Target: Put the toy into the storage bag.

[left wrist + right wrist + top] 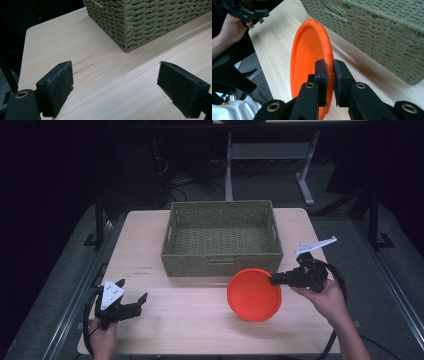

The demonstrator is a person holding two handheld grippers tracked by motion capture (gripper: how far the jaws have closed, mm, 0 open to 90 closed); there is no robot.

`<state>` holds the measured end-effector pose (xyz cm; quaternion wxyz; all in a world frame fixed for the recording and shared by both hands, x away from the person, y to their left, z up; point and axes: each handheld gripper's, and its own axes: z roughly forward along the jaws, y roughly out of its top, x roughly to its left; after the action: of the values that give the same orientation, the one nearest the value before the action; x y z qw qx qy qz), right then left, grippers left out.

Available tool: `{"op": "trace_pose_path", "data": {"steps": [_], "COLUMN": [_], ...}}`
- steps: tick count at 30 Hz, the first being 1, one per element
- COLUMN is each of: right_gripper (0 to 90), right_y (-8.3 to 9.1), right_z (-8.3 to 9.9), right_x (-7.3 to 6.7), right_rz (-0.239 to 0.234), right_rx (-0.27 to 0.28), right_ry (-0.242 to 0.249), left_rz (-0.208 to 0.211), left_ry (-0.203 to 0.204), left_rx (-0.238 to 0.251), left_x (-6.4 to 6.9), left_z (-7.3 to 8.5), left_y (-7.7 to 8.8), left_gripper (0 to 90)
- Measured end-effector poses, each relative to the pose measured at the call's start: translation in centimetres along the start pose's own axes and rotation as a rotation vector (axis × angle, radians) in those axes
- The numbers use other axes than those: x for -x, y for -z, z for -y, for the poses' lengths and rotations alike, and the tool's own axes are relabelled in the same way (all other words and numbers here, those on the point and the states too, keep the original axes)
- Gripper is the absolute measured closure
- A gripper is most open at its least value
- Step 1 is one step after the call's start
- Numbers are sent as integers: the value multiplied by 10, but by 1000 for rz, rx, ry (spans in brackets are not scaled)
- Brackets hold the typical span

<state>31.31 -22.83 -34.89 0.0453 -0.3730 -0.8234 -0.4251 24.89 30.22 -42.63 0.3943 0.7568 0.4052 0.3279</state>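
Observation:
An orange plate (253, 294) hangs tilted above the table, just in front of the woven basket (222, 261). My right gripper (274, 280) is shut on the plate's right rim. In the right gripper view the two pads pinch the orange plate (308, 50) by its edge, with the right gripper (330, 72) beside the woven basket (382, 30). My left gripper (140, 300) rests at the table's front left, open with nothing between its jaws. In the left gripper view the left gripper (115, 87) stands wide over bare wood, with the basket's corner (140, 22) ahead.
The light wooden table (190, 320) has small printed marks (142, 271) left of the basket. Dark floor, cables and a desk frame (270, 155) lie beyond the far edge. In the right gripper view the left hand holds the other gripper (244, 12) at the top left.

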Motion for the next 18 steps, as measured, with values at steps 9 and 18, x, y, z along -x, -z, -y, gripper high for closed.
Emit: {"op": "trace_pose_path", "data": {"steps": [9, 18], "right_gripper": [820, 820], "right_y": [7, 13], "right_z": [-15, -29], "right_x": [-7, -14], "right_rz": [18, 26], "right_rx": [-3, 2], "right_ry": [15, 36], "left_rz": [5, 0], "left_ry": [-12, -5], "left_rx": [-4, 2], "left_x": [2, 0], "left_z": [-1, 0], "left_y": [0, 0], "left_gripper": [128, 128]}}
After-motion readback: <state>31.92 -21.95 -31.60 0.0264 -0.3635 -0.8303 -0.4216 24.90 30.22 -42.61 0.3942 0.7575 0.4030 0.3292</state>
